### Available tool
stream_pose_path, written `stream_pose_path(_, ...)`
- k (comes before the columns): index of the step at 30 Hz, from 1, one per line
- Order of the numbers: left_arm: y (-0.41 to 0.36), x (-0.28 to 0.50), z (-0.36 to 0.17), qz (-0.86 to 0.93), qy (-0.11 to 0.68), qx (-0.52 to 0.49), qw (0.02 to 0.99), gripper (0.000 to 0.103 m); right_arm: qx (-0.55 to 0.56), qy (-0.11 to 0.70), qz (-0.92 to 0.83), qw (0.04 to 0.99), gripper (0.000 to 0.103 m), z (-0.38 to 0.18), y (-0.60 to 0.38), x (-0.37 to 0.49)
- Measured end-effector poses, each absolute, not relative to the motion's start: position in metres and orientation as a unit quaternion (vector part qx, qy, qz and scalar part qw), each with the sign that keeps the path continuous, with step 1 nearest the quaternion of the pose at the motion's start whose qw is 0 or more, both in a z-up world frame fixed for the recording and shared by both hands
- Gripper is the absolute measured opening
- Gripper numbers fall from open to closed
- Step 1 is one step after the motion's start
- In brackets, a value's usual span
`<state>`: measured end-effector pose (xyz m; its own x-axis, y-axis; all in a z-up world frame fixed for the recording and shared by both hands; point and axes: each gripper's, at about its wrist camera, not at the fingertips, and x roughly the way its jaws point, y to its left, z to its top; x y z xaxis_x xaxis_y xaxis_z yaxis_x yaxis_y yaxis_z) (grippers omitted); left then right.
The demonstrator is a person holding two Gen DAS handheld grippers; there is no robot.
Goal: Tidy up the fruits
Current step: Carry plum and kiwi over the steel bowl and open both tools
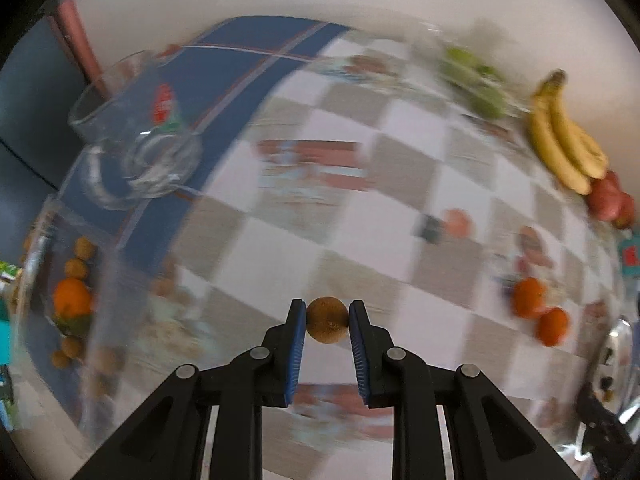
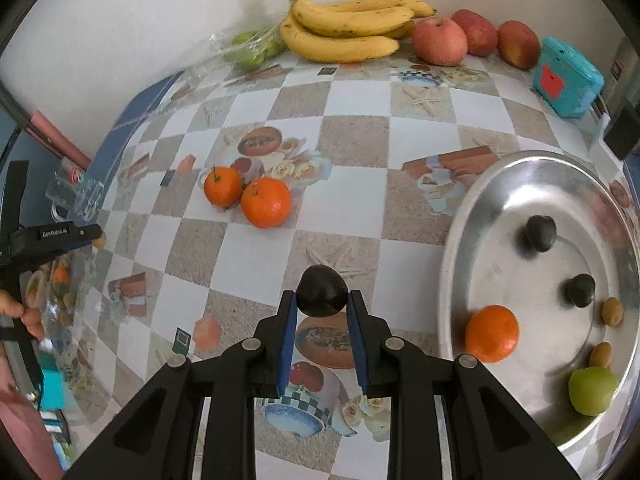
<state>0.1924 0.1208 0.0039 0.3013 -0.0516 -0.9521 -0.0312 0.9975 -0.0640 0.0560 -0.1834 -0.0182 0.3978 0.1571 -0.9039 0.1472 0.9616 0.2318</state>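
Observation:
My left gripper (image 1: 327,319) is shut on a small round brown fruit (image 1: 327,320), held above the chequered tablecloth (image 1: 304,216); that view is blurred. My right gripper (image 2: 322,300) is shut on a dark, nearly black fruit (image 2: 321,291), just left of the metal tray (image 2: 460,216). In the tray lie two dark fruits (image 2: 541,233), an orange (image 2: 492,333), a green fruit (image 2: 593,390) and two small brown fruits (image 2: 613,310). Two oranges (image 2: 266,201) rest mid-table. The left gripper (image 2: 94,236) shows at the right wrist view's left edge.
Bananas (image 2: 348,26), red apples (image 2: 440,40) and bagged green fruit (image 2: 250,50) line the far wall. A teal box (image 2: 566,76) stands far right. A glass mug (image 1: 132,136) and a clear bag of oranges and brown fruits (image 1: 72,300) sit at the table's left.

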Motion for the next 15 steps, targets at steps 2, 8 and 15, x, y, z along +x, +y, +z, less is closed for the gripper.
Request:
stream_pose_path(2, 0.097, 0.185, 0.008, -0.025, 0.592, -0.038, 0.805, 0.024, 0.152, 0.546, 0.000, 0.824, 0.026, -0.016, -0.192, 0.054)
stream_pose_path(8, 0.030, 0.163, 0.017, -0.078, 0.591, -0.044, 0.802, 0.024, 0.195, 0.529, -0.038, 0.825, 0.026, -0.004, -0.236, 0.044)
stream_pose_path(15, -0.043, 0.139, 0.026, -0.131, 0.588, -0.030, 0.798, 0.024, 0.252, 0.512, -0.106, 0.814, 0.026, -0.001, -0.301, 0.020)
